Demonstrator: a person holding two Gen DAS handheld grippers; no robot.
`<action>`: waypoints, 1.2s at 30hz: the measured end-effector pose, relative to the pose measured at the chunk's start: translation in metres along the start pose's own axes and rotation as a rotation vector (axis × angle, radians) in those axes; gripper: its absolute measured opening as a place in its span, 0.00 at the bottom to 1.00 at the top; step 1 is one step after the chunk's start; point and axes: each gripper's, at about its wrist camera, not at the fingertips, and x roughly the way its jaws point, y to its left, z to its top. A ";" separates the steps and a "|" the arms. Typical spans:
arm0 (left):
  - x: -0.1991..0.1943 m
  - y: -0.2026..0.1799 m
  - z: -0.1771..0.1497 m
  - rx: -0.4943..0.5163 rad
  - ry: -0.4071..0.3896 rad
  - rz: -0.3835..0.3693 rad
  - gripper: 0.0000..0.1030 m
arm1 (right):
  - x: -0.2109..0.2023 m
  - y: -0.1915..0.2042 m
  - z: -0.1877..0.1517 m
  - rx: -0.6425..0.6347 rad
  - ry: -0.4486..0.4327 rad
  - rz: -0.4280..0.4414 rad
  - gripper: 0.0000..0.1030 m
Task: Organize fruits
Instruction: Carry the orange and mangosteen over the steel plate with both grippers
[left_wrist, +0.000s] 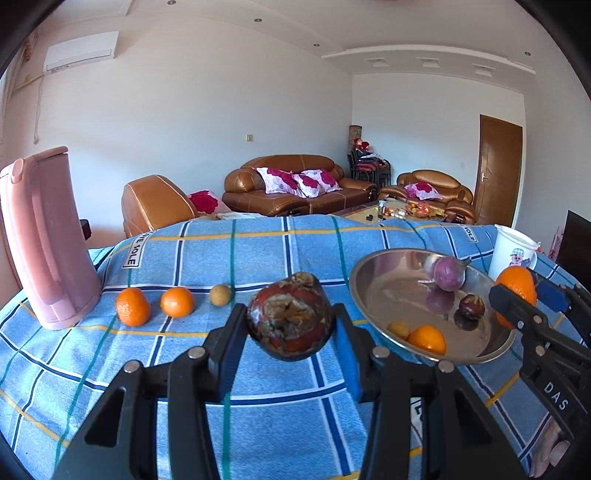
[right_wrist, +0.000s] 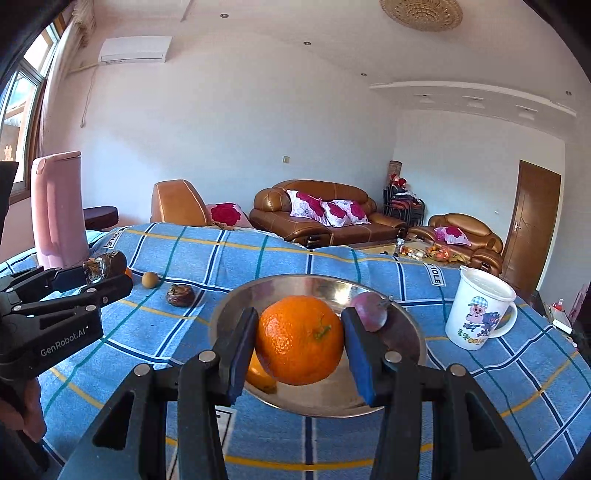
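a dark mottled fruit is pinched in the left gripper, held clear above the blue checked tabletop, just left of the steel bowl. an orange is pinched in the right gripper, held over the near part of the bowl. already lying in the bowl: a purple fruit, a small dark fruit, a small tan fruit and another orange. left out on the cloth: two oranges and a tan round fruit, near a pink jug; one more dark fruit is seen on the cloth in the right view. a white mug stands beside the bowl. the mottled fruit's skin looks shrivelled and dry, so it is judged light and possibly brittle; it is best taken across its widest middle with mild squeeze. the orange is judged firm, slightly springy, grippy peel, round so it may roll once released; it should be let go low inside the bowl. the steel bowl is judged slick and likely to let fruit slide.
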 end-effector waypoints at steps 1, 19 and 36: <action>0.002 -0.006 0.001 0.002 0.004 -0.005 0.46 | 0.000 -0.006 -0.001 0.007 0.003 -0.006 0.47; 0.032 -0.090 0.019 0.062 0.014 -0.106 0.46 | 0.020 -0.089 -0.003 0.138 0.044 -0.124 0.47; 0.085 -0.124 0.026 0.117 0.150 -0.103 0.46 | 0.054 -0.085 -0.005 0.118 0.178 0.025 0.48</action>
